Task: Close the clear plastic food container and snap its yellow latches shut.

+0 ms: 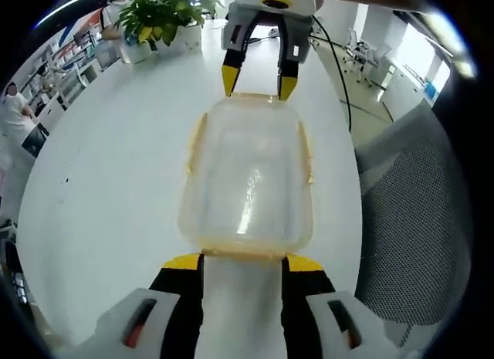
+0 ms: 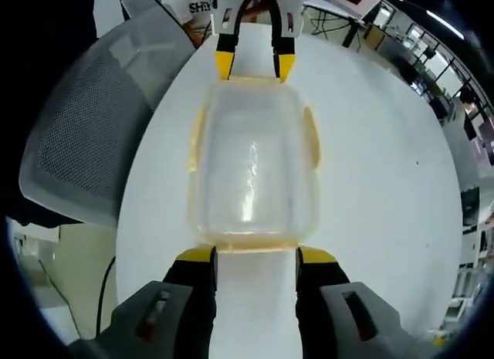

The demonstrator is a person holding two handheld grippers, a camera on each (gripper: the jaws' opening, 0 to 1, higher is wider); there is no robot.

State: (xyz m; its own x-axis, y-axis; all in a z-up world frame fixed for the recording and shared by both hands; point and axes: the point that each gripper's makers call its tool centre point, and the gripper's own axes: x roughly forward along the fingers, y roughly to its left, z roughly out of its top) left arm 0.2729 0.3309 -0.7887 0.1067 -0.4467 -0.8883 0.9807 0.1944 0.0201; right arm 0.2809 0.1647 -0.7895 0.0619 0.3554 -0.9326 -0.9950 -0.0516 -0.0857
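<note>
With the clear container sitting lidded on the white table, my left gripper and right gripper both stand open at its opposite ends. Uneven pressing on the yellow latches could skid it sideways.

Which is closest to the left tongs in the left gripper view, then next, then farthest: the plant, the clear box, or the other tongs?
1. Clear box, right at the left tongs.
2. Right tongs, at the box's far end.
3. Plant, at the table's far edge.
</note>
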